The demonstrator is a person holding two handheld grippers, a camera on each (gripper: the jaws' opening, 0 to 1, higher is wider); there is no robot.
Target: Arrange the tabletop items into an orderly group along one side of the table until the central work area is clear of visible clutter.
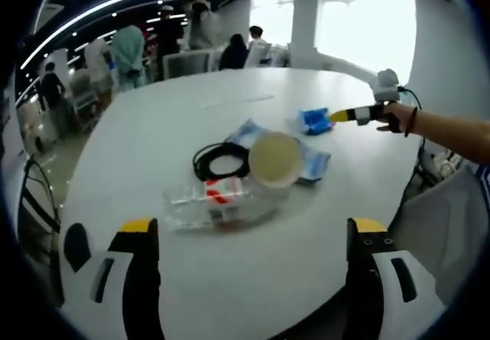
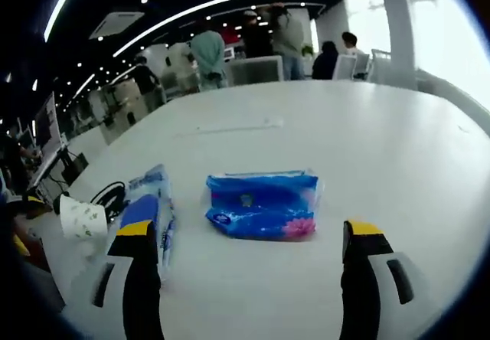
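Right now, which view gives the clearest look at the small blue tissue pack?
The right gripper view: the blue tissue pack lies close and unobstructed on the white table, between that gripper's open jaws. In the left gripper view the same pack is small and distant, with the right gripper reaching it at its edge.

- Your left gripper view: cable coil [image 1: 220, 159] sits left of the paper bowl [image 1: 276, 158], touching it.
- Plastic bottle [image 1: 218, 200] lies in front of both.
- Bowl rests on a flat packet [image 1: 315, 163].
- Wipes pack [image 1: 315, 119] lies behind, near your right gripper [image 1: 358, 114].
- Right gripper view: wipes pack [image 2: 262, 204] between the jaws, second packet [image 2: 155, 202] to its left.
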